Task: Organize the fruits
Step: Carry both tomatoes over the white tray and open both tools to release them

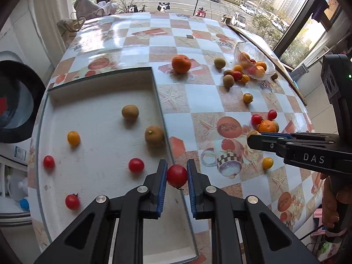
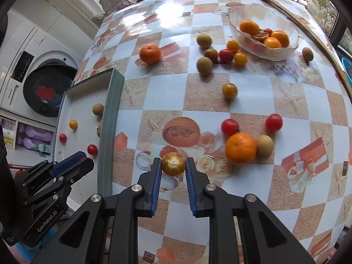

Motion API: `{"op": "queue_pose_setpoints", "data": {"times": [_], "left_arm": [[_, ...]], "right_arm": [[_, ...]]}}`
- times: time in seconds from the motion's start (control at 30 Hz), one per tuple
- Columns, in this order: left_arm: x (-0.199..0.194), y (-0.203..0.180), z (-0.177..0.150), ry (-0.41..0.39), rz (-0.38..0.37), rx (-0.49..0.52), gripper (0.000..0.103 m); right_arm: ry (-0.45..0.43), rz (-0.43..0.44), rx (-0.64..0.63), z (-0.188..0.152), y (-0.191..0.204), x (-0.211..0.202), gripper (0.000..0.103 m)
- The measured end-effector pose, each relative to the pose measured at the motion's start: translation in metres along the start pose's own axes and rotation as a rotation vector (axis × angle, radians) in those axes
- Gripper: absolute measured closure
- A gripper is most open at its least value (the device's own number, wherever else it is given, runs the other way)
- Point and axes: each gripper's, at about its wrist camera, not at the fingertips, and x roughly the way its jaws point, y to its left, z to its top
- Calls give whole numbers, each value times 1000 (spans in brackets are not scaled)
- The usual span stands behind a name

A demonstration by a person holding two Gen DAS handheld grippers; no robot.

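Note:
My left gripper (image 1: 176, 176) is shut on a red cherry tomato (image 1: 176, 175), held above the right wall of a shallow white tray (image 1: 99, 101). The tray holds red tomatoes (image 1: 136, 165), a yellow tomato (image 1: 73, 138) and two brown kiwis (image 1: 130, 112). My right gripper (image 2: 173, 165) is shut on a yellow cherry tomato (image 2: 173, 164) just above the checkered tablecloth. An orange (image 2: 241, 147), a kiwi (image 2: 264, 146) and two red tomatoes (image 2: 230, 127) lie to its right. The left gripper also shows in the right wrist view (image 2: 83, 160), over the tray.
A glass bowl (image 2: 286, 50) with oranges stands far right, with loose kiwis and tomatoes (image 2: 226, 55) beside it. Another orange (image 2: 150, 53) lies mid-table. A wooden board (image 2: 308, 28) runs along the window edge. A washing machine (image 2: 44, 88) stands left of the table.

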Motion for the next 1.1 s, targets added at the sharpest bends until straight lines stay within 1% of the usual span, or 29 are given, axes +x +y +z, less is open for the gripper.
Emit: {"op": "queue_pose_setpoints", "data": {"times": [0.17, 0.33, 0.43, 0.53, 0.8, 0.93, 1.1], "left_arm": [[-6, 37, -11, -6, 48, -70, 84], [-4, 73, -11, -17, 115, -122, 84], [2, 94, -8, -15, 150, -155, 84], [8, 110, -6, 0, 169, -178, 84], [26, 123, -4, 51, 185, -152, 84], [31, 125, -6, 67, 192, -153, 84], [34, 122, -4, 84, 206, -125, 83]], "right_arm": [[22, 34, -81, 6, 44, 14, 79], [45, 76, -156, 16, 89, 30, 79], [63, 102, -177, 24, 109, 42, 79], [85, 111, -184, 34, 124, 57, 79], [120, 82, -259, 52, 152, 86, 79], [150, 59, -273, 54, 154, 100, 79], [170, 48, -295, 55, 157, 107, 78]]}}
